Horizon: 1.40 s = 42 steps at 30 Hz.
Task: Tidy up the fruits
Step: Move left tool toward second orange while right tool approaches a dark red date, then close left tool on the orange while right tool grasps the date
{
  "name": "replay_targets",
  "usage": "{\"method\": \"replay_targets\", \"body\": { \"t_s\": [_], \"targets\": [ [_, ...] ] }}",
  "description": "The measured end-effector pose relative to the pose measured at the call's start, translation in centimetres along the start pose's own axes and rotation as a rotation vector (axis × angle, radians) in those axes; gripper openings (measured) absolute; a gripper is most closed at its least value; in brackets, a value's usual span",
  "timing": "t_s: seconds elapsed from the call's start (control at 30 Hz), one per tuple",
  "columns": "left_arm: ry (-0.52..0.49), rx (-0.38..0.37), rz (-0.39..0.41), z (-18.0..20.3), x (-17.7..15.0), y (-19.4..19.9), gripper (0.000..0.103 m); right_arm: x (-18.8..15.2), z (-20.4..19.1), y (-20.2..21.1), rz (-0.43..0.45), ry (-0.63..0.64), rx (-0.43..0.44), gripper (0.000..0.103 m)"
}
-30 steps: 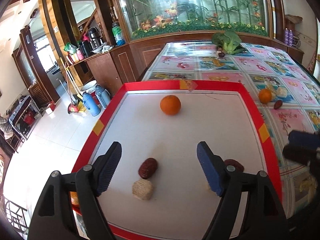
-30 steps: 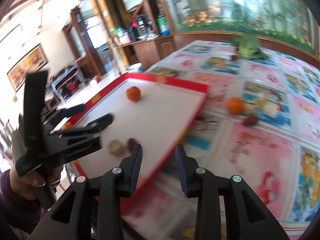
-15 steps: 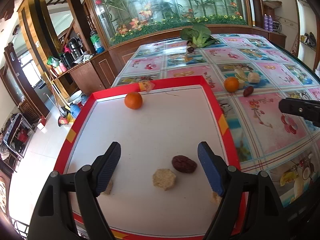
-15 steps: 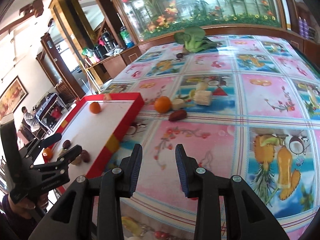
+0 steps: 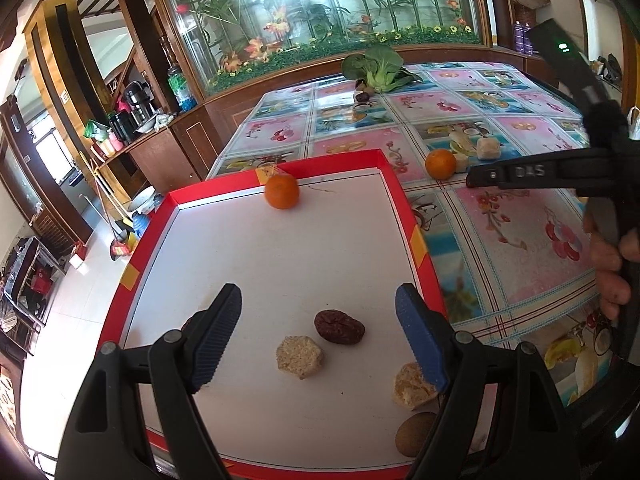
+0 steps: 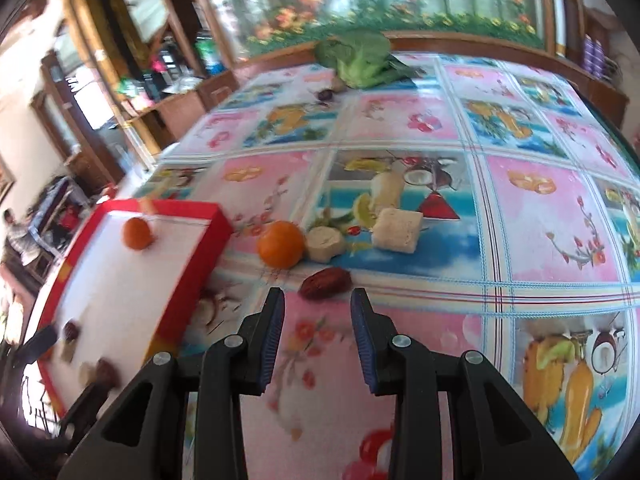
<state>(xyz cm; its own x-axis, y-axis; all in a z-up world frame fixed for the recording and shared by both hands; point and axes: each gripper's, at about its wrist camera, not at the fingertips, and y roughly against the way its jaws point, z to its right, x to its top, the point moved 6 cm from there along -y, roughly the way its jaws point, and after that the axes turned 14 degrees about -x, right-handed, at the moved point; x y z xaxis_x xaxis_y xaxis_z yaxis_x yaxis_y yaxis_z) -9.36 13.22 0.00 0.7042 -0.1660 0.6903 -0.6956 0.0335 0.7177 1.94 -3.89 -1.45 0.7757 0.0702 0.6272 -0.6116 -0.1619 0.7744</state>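
Note:
A red-rimmed white tray (image 5: 414, 240) holds an orange (image 5: 281, 191) at its far edge, a dark red date (image 5: 339, 327), a beige hexagonal cake (image 5: 299, 357), a crumbly cake (image 5: 412, 388) and a brown fruit (image 5: 414, 432). My left gripper (image 5: 318, 336) hovers open over the date and cake. On the tablecloth lie a second orange (image 6: 280, 244), a red date (image 6: 326, 282) and two pale cakes (image 6: 325, 243) (image 6: 397, 230). My right gripper (image 6: 318, 342) is open with a narrow gap, empty, just short of that date. The tray (image 6: 188, 276) shows at the left of the right wrist view.
A leafy green vegetable (image 5: 374, 65) lies at the table's far end with a dark fruit (image 5: 363, 97) beside it. A wooden counter with bottles and kettles (image 5: 136, 116) stands left of the table. A hand (image 5: 610, 264) holds the right gripper's handle.
The right gripper has moved forward over the tablecloth, closing in on the loose date and orange. The left gripper shifted slightly over the tray; both stay open and empty.

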Motion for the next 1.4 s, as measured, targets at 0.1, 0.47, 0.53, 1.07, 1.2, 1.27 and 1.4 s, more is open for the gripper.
{"method": "replay_targets", "body": {
  "t_s": [0.1,0.47,0.53,1.07,1.2,1.27,1.4],
  "targets": [
    [-0.005,-0.002,-0.001,0.0,0.0,0.0,0.080,0.2,-0.3,-0.8,-0.005,-0.005,-0.026,0.033],
    [-0.048,-0.122,0.021,2.7,5.3,-0.8,0.080,-0.6,2.5,0.0,0.037,0.034,-0.044,0.029],
    [-0.064,-0.157,0.012,3.6,6.8,-2.0,0.080,-0.6,3.6,0.2,0.035,0.021,-0.029,0.029],
    [-0.161,-0.276,-0.204,7.4,11.1,-13.0,0.060,-0.7,5.4,0.5,0.035,0.006,-0.028,0.029],
    [-0.142,-0.299,-0.232,7.5,10.7,-14.3,0.054,-0.7,5.5,0.5,0.035,0.006,-0.029,0.029],
    [-0.121,-0.323,-0.225,7.5,10.8,-14.4,0.048,-0.6,5.5,0.4,0.035,0.008,-0.031,0.029],
    [-0.122,-0.350,-0.227,8.1,10.7,-14.2,0.034,-0.6,5.5,0.4,0.035,0.008,-0.029,0.029]
  ]
}}
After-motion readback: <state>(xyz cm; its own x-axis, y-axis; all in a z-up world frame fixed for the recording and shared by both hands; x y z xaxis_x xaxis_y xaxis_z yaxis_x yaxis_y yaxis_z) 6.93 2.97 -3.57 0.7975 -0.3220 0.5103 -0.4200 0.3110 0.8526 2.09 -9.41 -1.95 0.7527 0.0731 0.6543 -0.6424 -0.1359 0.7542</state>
